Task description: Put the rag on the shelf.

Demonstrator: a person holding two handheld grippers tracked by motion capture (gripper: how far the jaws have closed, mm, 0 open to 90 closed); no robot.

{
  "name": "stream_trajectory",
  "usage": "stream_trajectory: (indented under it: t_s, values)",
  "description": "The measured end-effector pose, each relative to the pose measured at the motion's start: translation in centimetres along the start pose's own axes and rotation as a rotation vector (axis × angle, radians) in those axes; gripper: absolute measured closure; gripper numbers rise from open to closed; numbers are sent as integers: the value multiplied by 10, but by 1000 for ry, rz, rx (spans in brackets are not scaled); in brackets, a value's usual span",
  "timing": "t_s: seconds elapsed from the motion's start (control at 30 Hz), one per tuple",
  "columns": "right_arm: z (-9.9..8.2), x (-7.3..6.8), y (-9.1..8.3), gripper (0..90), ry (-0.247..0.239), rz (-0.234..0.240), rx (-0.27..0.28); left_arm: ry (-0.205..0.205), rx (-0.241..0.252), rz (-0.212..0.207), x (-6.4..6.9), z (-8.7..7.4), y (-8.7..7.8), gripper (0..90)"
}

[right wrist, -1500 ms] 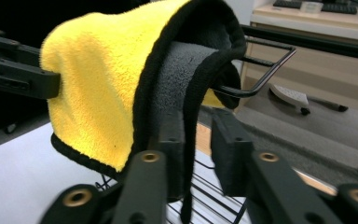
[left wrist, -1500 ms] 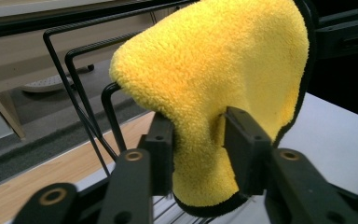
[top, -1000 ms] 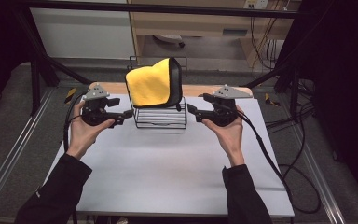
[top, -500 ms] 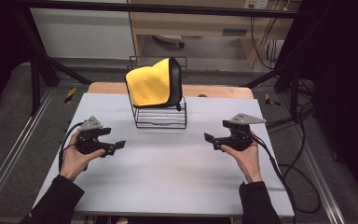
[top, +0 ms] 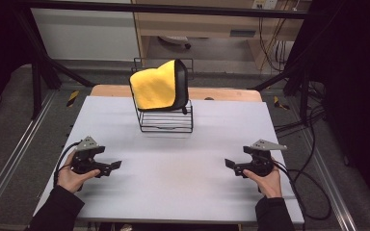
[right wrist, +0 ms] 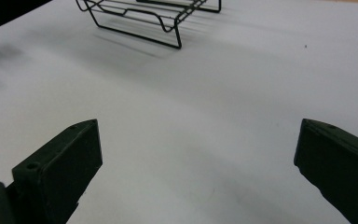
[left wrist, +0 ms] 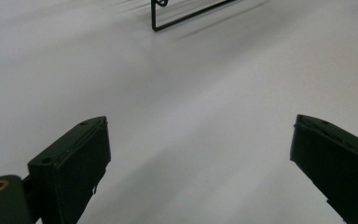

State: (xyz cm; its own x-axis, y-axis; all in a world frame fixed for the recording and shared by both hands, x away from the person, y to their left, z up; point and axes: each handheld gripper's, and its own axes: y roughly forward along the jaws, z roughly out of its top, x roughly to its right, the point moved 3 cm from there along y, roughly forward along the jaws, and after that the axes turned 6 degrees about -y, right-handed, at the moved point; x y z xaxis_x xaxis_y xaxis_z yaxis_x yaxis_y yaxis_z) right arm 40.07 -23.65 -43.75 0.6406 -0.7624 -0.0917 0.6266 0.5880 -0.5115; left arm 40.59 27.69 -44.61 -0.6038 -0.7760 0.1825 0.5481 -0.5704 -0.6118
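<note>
Near the front edge of the table (top: 173, 192), the left gripper (top: 116, 164) sits by the left edge and the right gripper (top: 230, 163) by the right edge. The 2 pairs of jaws have just been opening and stand wide, nothing between them. Toward the back edge, mid-table, a wire rack (top: 166, 120) carries a yellow cloth (top: 155, 89), well apart from both.
</note>
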Motion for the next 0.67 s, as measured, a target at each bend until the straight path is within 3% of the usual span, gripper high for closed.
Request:
stream_trajectory:
  t_s: [0.27,0.47,0.67]
  values:
    - [-32,8,-12,5,1,0,-39,31,-4,3,-2,-15,-2,46]
    - [-38,6,-16,6,-29,12,-45,28,14,13,-3,-21,-8,46]
    - [-39,5,-15,6,-26,18,-51,20,17,25,-7,-26,-12,45]
